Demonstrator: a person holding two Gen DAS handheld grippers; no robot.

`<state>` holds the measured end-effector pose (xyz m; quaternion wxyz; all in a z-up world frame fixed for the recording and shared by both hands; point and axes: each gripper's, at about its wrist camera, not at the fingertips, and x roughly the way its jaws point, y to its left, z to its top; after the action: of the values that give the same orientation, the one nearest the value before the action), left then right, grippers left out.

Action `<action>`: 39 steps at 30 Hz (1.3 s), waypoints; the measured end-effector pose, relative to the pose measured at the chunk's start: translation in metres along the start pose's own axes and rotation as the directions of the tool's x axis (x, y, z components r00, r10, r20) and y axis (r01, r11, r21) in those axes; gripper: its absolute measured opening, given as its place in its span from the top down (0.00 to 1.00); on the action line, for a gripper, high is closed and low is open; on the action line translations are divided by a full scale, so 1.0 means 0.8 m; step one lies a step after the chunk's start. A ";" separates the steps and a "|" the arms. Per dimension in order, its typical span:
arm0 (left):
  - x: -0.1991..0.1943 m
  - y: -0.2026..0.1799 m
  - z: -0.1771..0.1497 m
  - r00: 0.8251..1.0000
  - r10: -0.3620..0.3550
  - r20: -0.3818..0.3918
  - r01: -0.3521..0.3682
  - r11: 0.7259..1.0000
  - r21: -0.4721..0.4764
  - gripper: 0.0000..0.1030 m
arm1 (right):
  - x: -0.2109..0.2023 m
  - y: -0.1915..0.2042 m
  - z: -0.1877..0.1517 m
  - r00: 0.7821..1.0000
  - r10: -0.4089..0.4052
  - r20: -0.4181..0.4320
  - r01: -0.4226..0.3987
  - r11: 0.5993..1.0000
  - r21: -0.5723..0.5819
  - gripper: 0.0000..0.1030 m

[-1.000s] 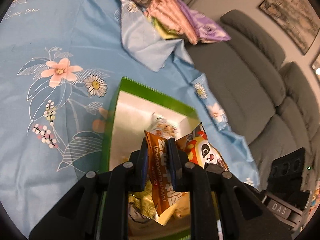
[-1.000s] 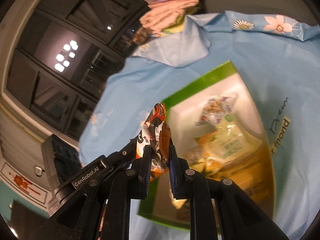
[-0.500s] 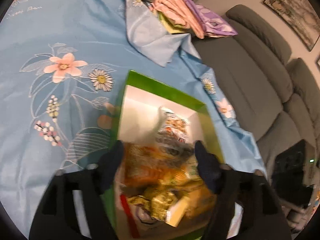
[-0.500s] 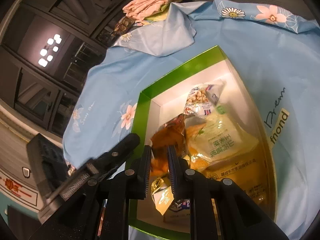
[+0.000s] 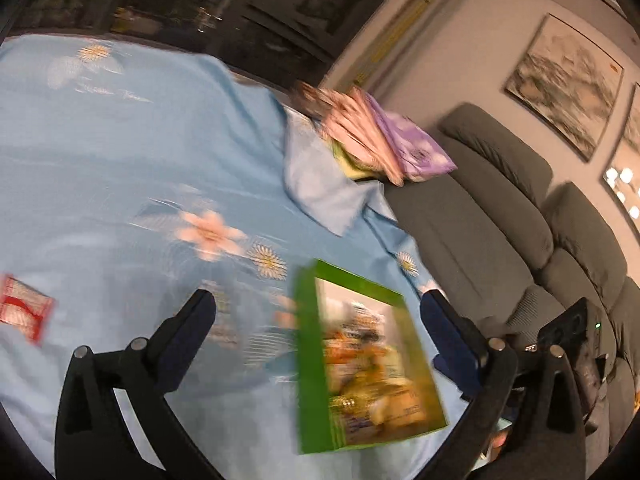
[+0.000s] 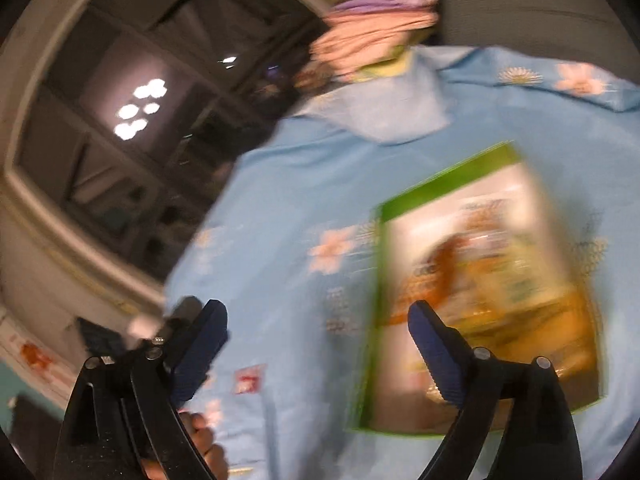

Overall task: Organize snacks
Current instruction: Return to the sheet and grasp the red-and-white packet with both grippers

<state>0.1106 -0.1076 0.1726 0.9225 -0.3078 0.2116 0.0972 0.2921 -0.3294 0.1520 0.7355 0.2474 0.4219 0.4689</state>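
A green-rimmed box (image 5: pixel 307 364) lies on the blue flowered cloth (image 5: pixel 120 184), with several snack packets (image 5: pixel 372 364) piled inside it. My left gripper (image 5: pixel 318 304) hovers above and left of the box, its jaws opening wide with nothing between them. In the right wrist view the same box (image 6: pixel 440 184) sits ahead to the right with its orange and yellow packets (image 6: pixel 480 268). My right gripper (image 6: pixel 318 316) is above its near left corner, jaws opening and holding nothing. A small red and white packet (image 5: pixel 22 312) lies loose on the cloth, far left, and the same red and white packet (image 6: pixel 248 378) shows in the right wrist view. Both views are blurred.
A stack of folded pink and purple cloths (image 5: pixel 372 136) rests at the cloth's far edge. A grey sofa (image 5: pixel 500 208) runs along the right side. A person's hand (image 6: pixel 202 438) shows at the lower left of the right wrist view. Dark windows stand behind.
Both grippers were shut on snack packets over the box. Each has let its packet go into the box, opened wide, and drawn back and up. The left view has swung left.
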 end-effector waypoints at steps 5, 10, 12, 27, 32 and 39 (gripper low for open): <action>-0.064 0.111 0.002 0.994 0.102 0.026 -0.100 0.992 -0.077 0.00 | 0.094 0.061 -0.036 0.982 0.140 -0.130 -0.147 0.988 -0.041 0.09; -0.094 0.227 -0.019 0.992 0.127 -0.006 -0.125 0.959 -0.256 0.00 | 0.230 0.090 -0.091 0.891 0.265 -0.369 -0.266 0.963 0.047 0.09; -0.104 0.257 -0.026 0.987 0.158 0.015 -0.147 0.946 -0.290 0.00 | 0.276 0.095 -0.113 0.858 0.282 -0.430 -0.271 0.959 0.088 0.09; -0.054 0.349 -0.050 0.988 0.143 -0.062 -0.156 0.895 -0.418 0.01 | 0.430 0.068 -0.174 0.801 0.167 -0.574 -0.089 0.983 0.162 0.24; -0.039 0.330 -0.052 0.973 0.212 -0.096 -0.230 0.937 -0.264 0.02 | 0.440 0.085 -0.181 0.807 0.103 -0.582 -0.083 0.995 0.061 0.26; -0.050 0.348 -0.058 0.984 0.169 -0.057 -0.178 0.943 -0.282 0.04 | 0.447 0.073 -0.174 0.793 0.065 -0.605 -0.001 0.995 0.104 0.45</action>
<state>-0.0266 0.0830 0.0106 0.8526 -0.4196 0.2365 0.2025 0.2181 0.0132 -0.0152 0.5397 0.1270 0.6538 0.5148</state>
